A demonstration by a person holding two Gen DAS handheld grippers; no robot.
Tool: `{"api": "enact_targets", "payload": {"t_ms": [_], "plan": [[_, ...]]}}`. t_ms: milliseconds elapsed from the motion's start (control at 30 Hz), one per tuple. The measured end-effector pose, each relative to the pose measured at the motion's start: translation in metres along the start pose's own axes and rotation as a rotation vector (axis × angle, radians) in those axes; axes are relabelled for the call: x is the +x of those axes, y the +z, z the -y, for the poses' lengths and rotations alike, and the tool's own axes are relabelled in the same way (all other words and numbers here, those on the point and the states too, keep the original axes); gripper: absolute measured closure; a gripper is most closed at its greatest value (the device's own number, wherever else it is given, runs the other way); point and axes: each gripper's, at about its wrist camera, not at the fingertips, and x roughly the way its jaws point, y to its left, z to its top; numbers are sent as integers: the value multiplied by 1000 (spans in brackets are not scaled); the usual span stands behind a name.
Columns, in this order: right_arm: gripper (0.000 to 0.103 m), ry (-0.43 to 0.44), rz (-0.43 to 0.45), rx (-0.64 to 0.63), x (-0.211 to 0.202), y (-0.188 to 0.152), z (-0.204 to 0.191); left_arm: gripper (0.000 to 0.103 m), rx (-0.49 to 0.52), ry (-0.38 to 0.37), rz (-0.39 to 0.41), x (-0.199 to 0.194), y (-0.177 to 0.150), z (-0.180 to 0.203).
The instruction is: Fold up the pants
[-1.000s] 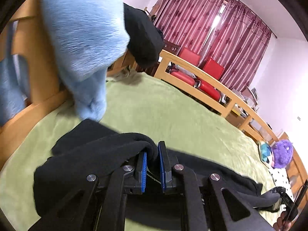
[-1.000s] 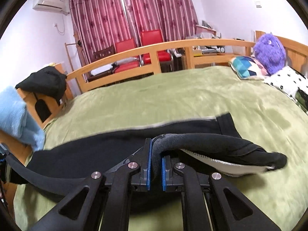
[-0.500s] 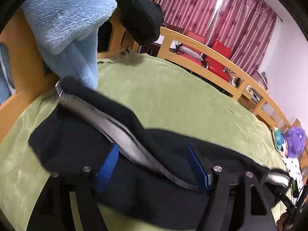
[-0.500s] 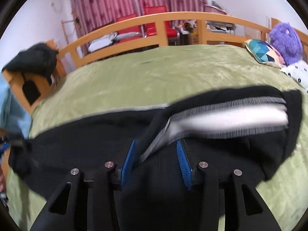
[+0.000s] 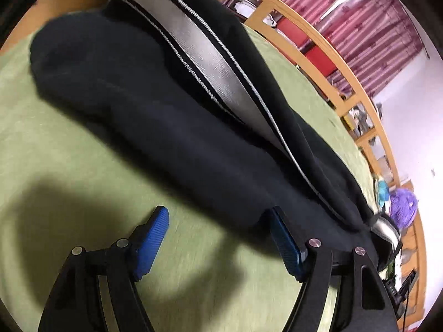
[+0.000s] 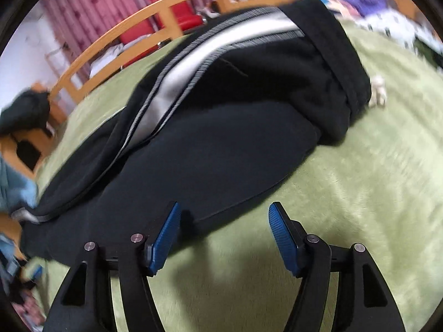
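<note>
Black pants (image 5: 171,127) with a grey-white side stripe (image 5: 205,61) lie folded lengthwise on the green bed cover (image 5: 55,144). My left gripper (image 5: 218,221) is open just above the cover at the pants' near edge, with nothing between its blue pads. In the right wrist view the same pants (image 6: 210,149) stretch from the waistband (image 6: 351,63) at the right to the legs at the left. My right gripper (image 6: 224,215) has its jaws still opening, with only the pants' near hem in front of the left pad (image 6: 166,238) and nothing gripped.
A wooden bed rail (image 6: 144,16) runs behind the bed, with red chairs (image 6: 180,8) and dark red curtains (image 5: 360,16) beyond. A purple plush toy (image 5: 402,207) and pillows sit at the head end. A light blue fluffy cloth (image 6: 13,182) hangs at the foot end.
Both grippers were shut on the pants' fabric, then let go and opened. Both sank towards the bed, and the pants dropped flat onto the cover.
</note>
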Motion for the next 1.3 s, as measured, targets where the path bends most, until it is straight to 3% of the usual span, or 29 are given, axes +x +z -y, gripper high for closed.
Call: {"api": "enact_targets", "payload": {"t_ms": [233,300,333,367,433,467,633,833,1100,1200,1300], "plan": [[29,23,48,110,46,26,7,30,-39,33,35,34,28,15],[32,10,62,122,54,32,3,37,-85,38,47,39,34,15],[46,-5,64,122,56,34,1,52,-99,47,53,39,35,14],[70,-18,66,115,58,37,-2,73,-112,60,53,40,36,13],[86,-9,76,106,55,40,-4,90,-112,45,27,41,39,11],[89,-1,83,115,52,40,-6,92,-115,34,30,37,38,10],[92,-2,88,128,9,33,3,92,-56,48,59,-2,9,24],[93,-19,73,109,-62,7,29,92,-62,10,4,-78,-65,-1],[93,-96,24,57,-177,-90,105,92,79,-5,-91,-179,-185,-7],[92,-115,10,85,-204,-122,133,90,107,-1,-116,-189,-206,-5],[81,-120,-48,101,-208,-135,145,81,73,18,-198,-182,-213,-16]]}}
